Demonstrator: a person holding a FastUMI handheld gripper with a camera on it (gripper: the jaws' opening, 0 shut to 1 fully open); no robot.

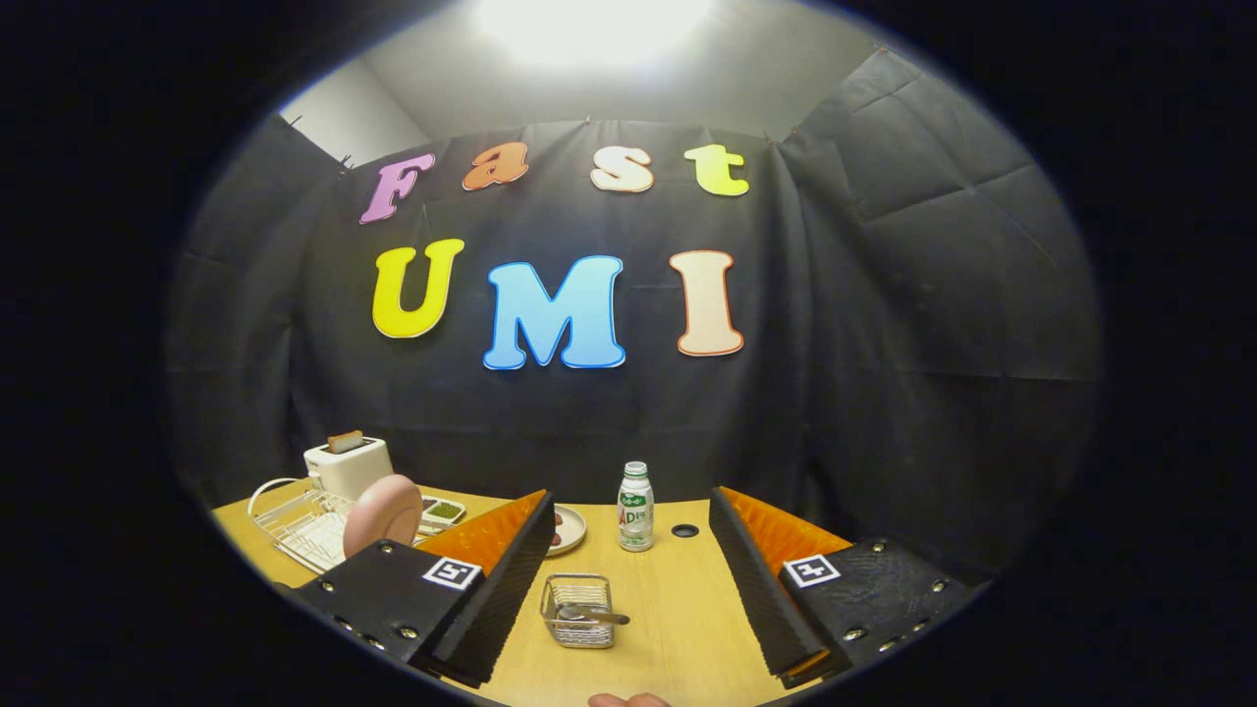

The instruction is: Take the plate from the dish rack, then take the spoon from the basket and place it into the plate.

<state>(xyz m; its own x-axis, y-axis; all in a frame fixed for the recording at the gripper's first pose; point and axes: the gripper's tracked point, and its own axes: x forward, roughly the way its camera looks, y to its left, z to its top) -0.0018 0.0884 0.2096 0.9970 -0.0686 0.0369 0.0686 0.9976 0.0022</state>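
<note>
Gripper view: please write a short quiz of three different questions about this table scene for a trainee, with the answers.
1. True or false: the pink plate stands on edge in the white dish rack.
2. Multiple choice: where does the spoon lie? A) on the pink plate B) in the wire basket C) beside the toaster
3. Fill in: the fingers of the gripper are ____, holding nothing.

Key
1. True.
2. B. The basket sits on the wooden table between the fingers; the bottle stands beyond it.
3. Open.
</note>
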